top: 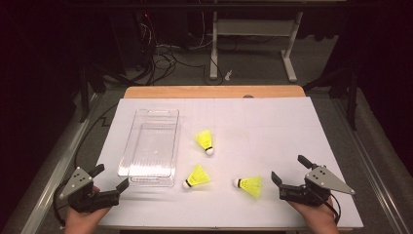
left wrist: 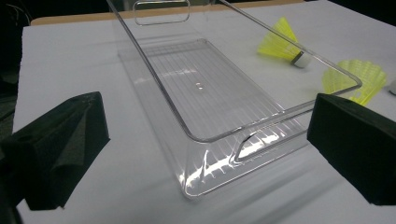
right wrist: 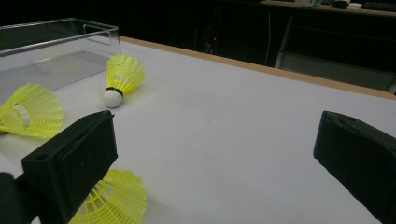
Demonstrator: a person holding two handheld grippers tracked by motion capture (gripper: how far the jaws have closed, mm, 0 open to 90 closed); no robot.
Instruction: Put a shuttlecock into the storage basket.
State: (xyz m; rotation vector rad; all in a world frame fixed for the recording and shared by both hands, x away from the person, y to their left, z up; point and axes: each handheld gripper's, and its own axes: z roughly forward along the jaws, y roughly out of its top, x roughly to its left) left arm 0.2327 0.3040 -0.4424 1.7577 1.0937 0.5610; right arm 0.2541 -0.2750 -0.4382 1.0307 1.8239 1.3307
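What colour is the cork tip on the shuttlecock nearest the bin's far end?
White, with a black band; clearest in the right gripper view.

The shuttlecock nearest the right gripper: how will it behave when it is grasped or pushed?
The shuttlecock is probably very light. Its thin mesh skirt would likely bend under hard squeezing. Lying on its side, it may roll in a curve around its white round head.

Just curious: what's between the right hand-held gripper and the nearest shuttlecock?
Nothing: in the high view, only bare white table separates the right hand-held gripper from the shuttlecock.
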